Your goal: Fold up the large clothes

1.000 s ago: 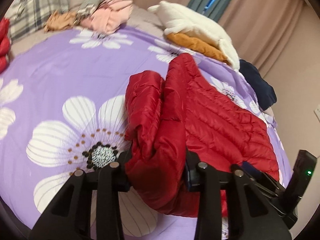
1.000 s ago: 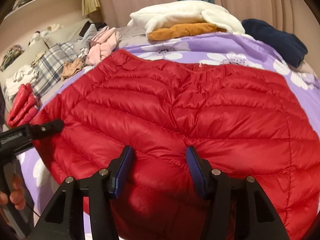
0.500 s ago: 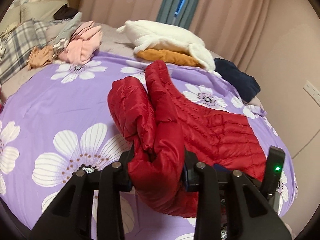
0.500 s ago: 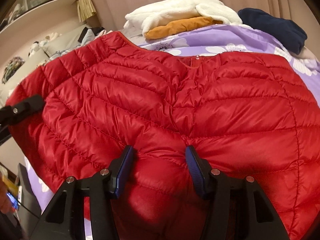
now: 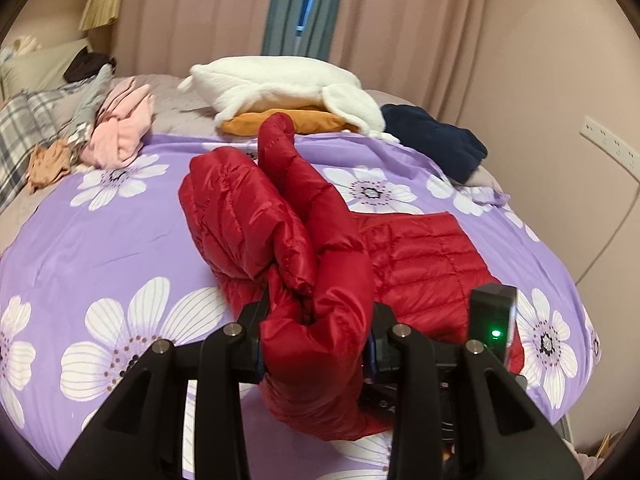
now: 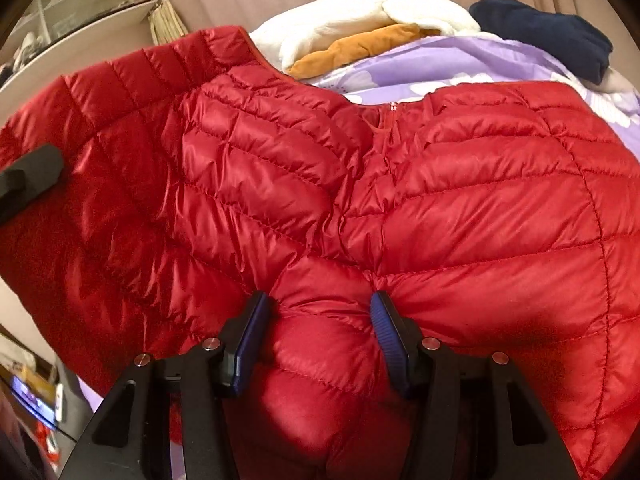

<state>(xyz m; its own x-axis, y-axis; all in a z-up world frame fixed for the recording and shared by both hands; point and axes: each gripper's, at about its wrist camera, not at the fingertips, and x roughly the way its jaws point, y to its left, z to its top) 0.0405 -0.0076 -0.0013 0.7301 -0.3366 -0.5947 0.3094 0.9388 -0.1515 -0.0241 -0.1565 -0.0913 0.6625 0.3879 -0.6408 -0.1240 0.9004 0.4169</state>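
On the purple floral bedspread (image 5: 120, 248), the left gripper (image 5: 316, 344) pinches a bunched fold of the red puffer jacket (image 5: 320, 240), lifted near the bed's front edge. The right gripper (image 6: 320, 332) clamps the jacket's near hem, its body spreading farther right.

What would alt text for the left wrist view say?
The left gripper is clamped on a bunched fold of a red puffer jacket, lifting it above a purple flowered bedspread. Folded clothes are piled at the far edge before the curtains.
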